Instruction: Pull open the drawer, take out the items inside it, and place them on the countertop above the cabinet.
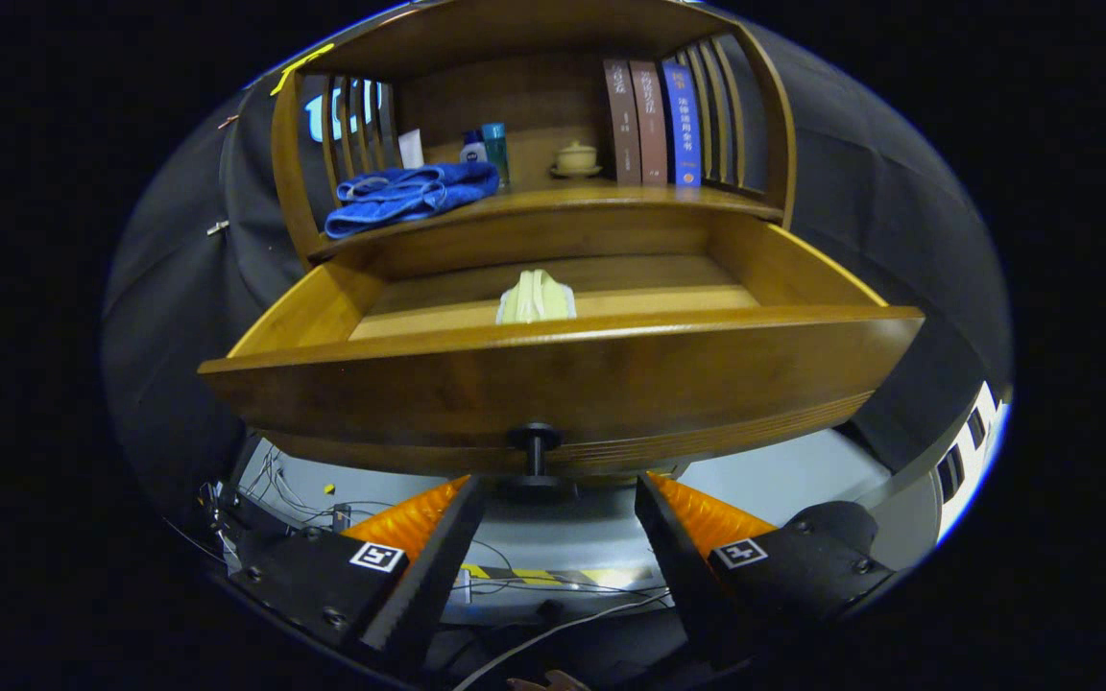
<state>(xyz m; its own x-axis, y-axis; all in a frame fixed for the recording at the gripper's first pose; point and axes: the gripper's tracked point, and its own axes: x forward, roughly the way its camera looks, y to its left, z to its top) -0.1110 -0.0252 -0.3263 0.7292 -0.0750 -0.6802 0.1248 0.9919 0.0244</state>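
The wooden drawer (563, 369) stands pulled out toward me, its curved front panel just ahead of my fingers. Its dark knob (535, 443) sits just beyond the gap between the fingertips. My gripper (558, 494) is open, with nothing between its fingers. Inside the drawer lies a pale yellow-white folded item (536, 297), near the front wall at the middle. Above the drawer is the countertop (611, 199) of the cabinet, carrying a crumpled blue cloth (409, 195) on its left part.
On the countertop stand two small bottles (486, 147), a small lidded cup on a saucer (575, 159) and three upright books (654, 123). Slatted wooden sides and a top shelf enclose that space. Cables and striped tape lie on the floor below the drawer.
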